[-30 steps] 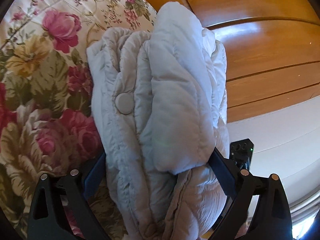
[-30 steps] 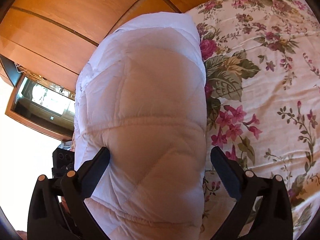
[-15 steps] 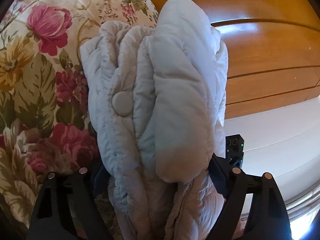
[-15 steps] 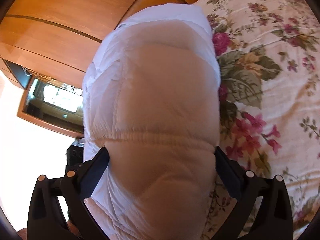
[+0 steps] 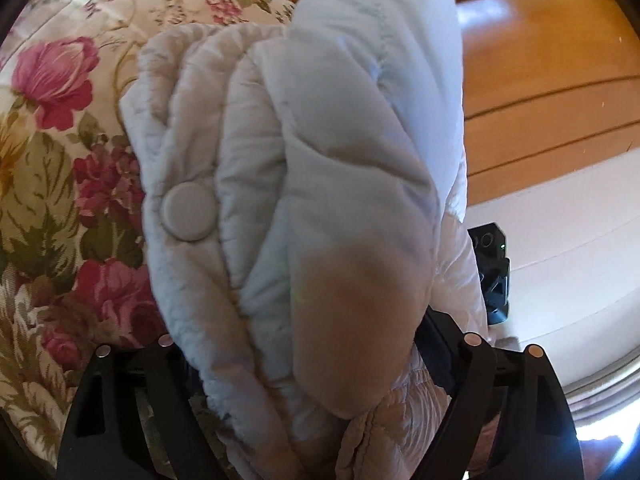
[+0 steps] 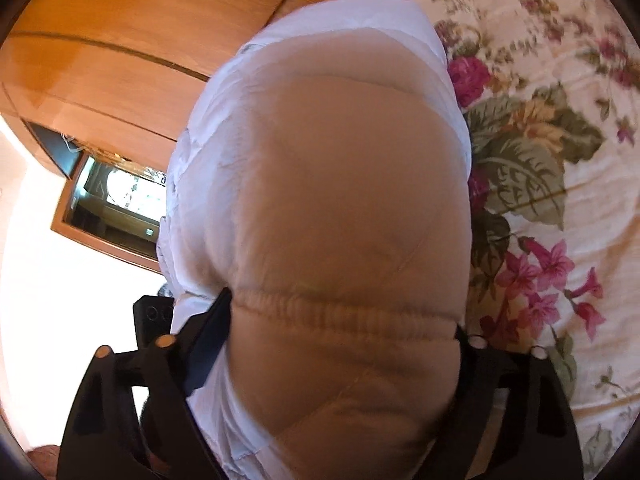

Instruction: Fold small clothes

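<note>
Squeezing tighter now: both the left gripper [image 5: 304,364] and right gripper [image 6: 344,344] have pushed further onto the folded jacket [image 5: 320,184], fingers clamped against its sides. Bundle's lifted off the bedspread [image 5: 52,168], fold holding.

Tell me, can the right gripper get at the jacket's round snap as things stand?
Probably not: the right gripper is clamped on the white puffer jacket, and the snap faces the left wrist view only.

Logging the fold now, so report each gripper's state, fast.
Left gripper: jaws closed on the folded white quilted puffer jacket.
Right gripper: jaws closed on the same jacket.
</note>
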